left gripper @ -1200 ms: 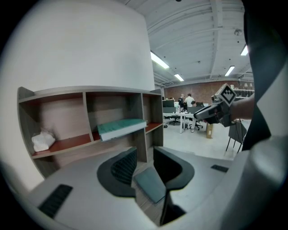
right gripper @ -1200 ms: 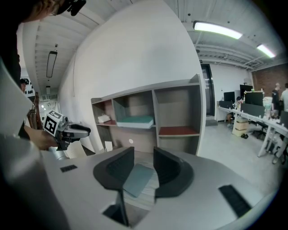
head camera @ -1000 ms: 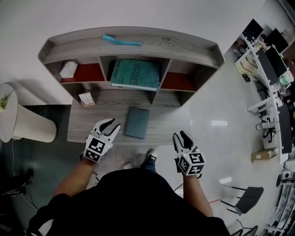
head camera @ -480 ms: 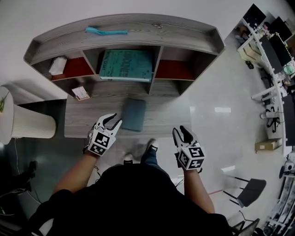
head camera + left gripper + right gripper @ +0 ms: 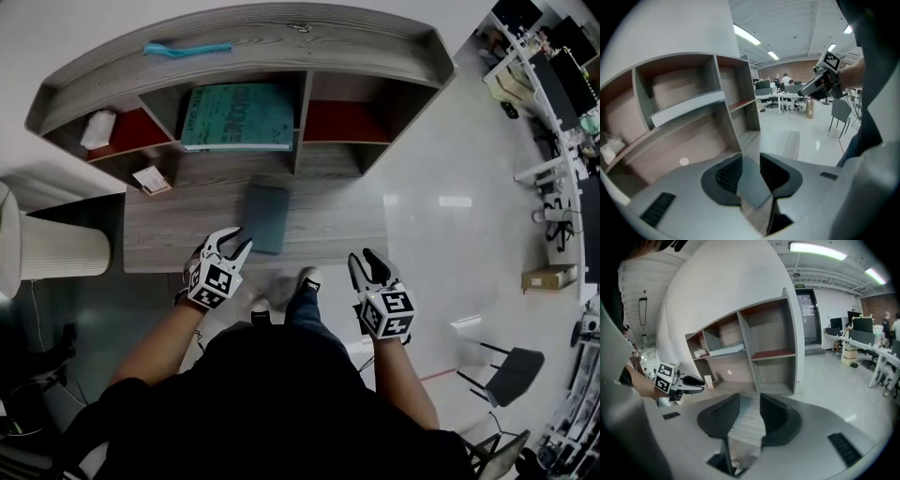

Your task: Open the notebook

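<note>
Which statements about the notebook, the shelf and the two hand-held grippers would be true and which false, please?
1. The notebook lies closed on the desk. True.
2. The left hand-held gripper grips the notebook. False: its jaws stand open, pressing on nothing.
3. A green book lies in the middle compartment of the shelf. True.
4. The right hand-held gripper is shut. False: its jaws stand apart and hold nothing.

Left claw [image 5: 232,246] drops toward the table [image 5: 159,239], tips now just beside the notebook [image 5: 265,217] near corner. Right claw [image 5: 366,262] lowers too, closer to the table's front edge.
</note>
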`<state>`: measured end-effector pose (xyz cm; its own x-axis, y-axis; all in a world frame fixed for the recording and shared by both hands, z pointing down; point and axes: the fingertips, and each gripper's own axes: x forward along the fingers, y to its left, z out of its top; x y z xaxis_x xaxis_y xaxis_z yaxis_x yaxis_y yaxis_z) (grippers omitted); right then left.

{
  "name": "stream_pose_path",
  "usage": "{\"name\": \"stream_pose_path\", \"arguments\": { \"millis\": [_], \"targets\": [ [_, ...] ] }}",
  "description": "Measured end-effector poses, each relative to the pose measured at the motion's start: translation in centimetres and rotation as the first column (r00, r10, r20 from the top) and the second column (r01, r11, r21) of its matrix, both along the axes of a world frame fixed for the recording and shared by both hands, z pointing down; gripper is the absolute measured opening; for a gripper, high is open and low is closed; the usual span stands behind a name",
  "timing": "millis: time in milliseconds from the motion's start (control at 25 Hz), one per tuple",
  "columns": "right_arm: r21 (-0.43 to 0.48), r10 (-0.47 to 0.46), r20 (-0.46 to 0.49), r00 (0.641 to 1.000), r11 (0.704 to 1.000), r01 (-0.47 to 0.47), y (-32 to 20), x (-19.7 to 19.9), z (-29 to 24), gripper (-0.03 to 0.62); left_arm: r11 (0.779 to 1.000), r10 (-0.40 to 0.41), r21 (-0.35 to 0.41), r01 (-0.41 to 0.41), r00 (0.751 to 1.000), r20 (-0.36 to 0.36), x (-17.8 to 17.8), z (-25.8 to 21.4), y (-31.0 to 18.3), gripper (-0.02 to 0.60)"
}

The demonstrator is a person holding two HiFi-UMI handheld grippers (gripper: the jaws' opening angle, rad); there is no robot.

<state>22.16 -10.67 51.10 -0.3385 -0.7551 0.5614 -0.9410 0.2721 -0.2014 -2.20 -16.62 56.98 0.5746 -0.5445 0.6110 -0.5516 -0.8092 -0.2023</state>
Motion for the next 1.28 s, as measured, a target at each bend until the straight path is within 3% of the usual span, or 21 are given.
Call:
{"name": "stream_pose_path", "arguments": {
  "millis": [360,640,1000,1280],
  "targets": [
    [-0.049,-0.004,0.017,1.0,0.999,0.005,1.0,1.0,2.3,0.138,0.997,0.078,-0.029,-0.076,0.993,0.085,2.5,4.6,1.4,0.124],
    [-0.086,-0.008,0.023,1.0,0.996,0.01,1.5,1.7,3.8,0.138,0.986,0.164,-0.039,-0.16,0.973,0.163,4.2,8.3,2.4,0.138],
    [-0.134,-0.035,0.031,0.999,0.99,0.039,1.8,2.0,5.7,0.138,0.971,0.232,-0.107,-0.214,0.954,0.189,6.3,12.5,3.9,0.147],
    [-0.171,-0.059,0.041,0.997,0.983,0.065,1.8,1.7,7.6,0.138,0.95,0.313,-0.087,-0.3,0.908,0.28,7.1,16.1,4.7,0.155]
  ]
}}
